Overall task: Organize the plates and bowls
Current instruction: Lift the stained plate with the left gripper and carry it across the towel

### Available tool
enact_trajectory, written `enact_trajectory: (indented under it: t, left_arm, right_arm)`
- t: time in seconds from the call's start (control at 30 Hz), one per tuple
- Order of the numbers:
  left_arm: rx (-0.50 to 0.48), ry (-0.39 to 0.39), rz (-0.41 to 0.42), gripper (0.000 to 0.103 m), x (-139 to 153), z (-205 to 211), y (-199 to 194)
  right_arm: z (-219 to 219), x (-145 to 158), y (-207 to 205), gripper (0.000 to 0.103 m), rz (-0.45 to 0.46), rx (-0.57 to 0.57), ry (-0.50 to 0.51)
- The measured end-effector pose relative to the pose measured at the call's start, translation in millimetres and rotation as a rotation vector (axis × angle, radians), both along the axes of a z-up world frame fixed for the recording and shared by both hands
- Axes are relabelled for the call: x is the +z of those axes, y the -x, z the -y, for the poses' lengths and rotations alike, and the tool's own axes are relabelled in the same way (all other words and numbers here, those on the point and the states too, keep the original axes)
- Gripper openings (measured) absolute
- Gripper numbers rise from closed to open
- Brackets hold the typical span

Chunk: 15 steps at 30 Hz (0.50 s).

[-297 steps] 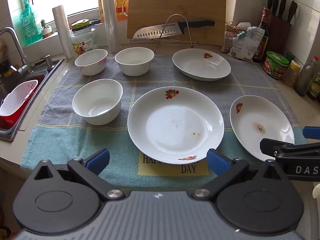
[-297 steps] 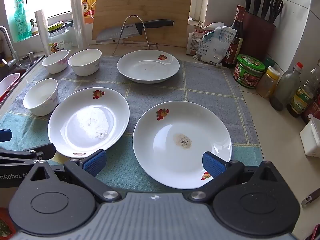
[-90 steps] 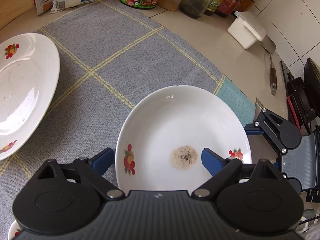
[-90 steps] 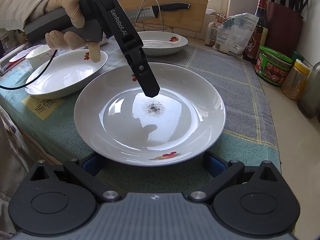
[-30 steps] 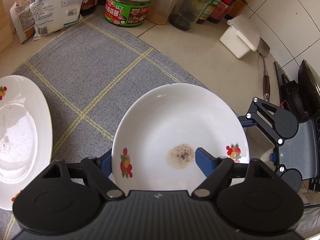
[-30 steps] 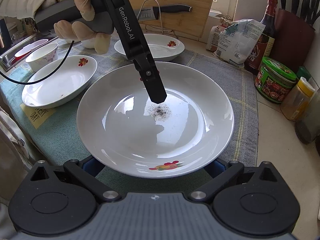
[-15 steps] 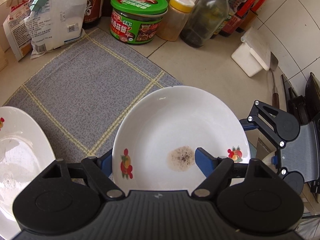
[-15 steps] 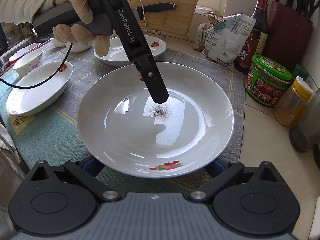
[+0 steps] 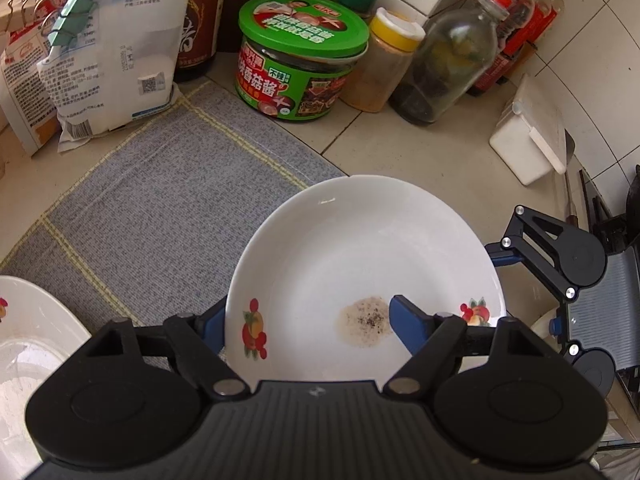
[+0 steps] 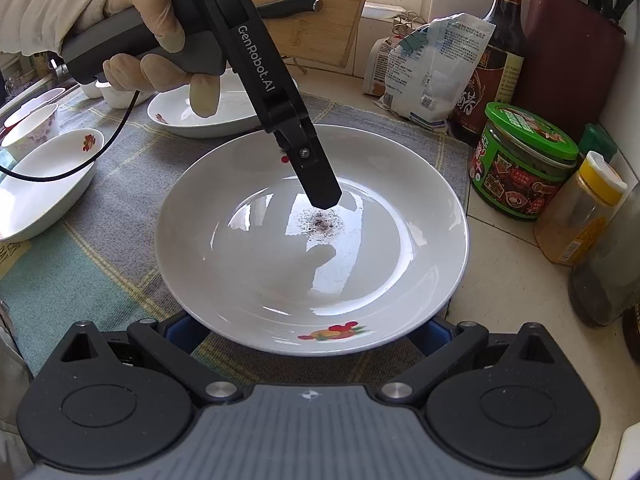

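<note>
A white plate (image 9: 360,248) with fruit decals and a speckled stain hangs just above the grey checked cloth (image 9: 160,208), carried by both grippers. My left gripper (image 9: 304,312) is shut on the plate's rim, one finger (image 10: 320,184) pressed inside the dish and the other under the edge. A gloved hand (image 10: 152,32) holds that gripper over the plate (image 10: 280,272). My right gripper (image 10: 308,330) stands open and wide, both pads beneath the near rim. In the left wrist view the right gripper (image 9: 524,286) sits at the plate's right edge.
Two more plates (image 10: 40,184) (image 10: 208,116) and bowls (image 10: 32,128) stay on the cloth to the left. A green-lidded jar (image 9: 300,56), a yellow-capped jar (image 9: 384,60), a glass bottle (image 9: 448,64), a flour bag (image 9: 100,60) and a white box (image 9: 528,136) crowd the counter behind.
Both grippers have carried the plate toward the jars at the back right; the jars loom larger and the other plates have slid off to the left. Both grips look unchanged.
</note>
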<state>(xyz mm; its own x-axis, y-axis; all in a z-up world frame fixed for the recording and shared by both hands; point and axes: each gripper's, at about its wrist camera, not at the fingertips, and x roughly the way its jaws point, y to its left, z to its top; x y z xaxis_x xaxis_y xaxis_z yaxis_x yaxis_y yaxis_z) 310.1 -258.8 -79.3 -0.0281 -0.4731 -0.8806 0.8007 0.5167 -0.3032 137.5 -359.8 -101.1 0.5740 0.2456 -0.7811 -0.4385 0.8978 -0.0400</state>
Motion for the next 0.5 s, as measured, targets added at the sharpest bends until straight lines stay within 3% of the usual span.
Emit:
enact_trajectory:
  t: [0.5]
  left_arm:
    - [0.014,-0.006,0.011,0.08,-13,6,-18]
  right_arm:
    - [6,-10,-20,0.103,-0.016,-0.009,-0.004]
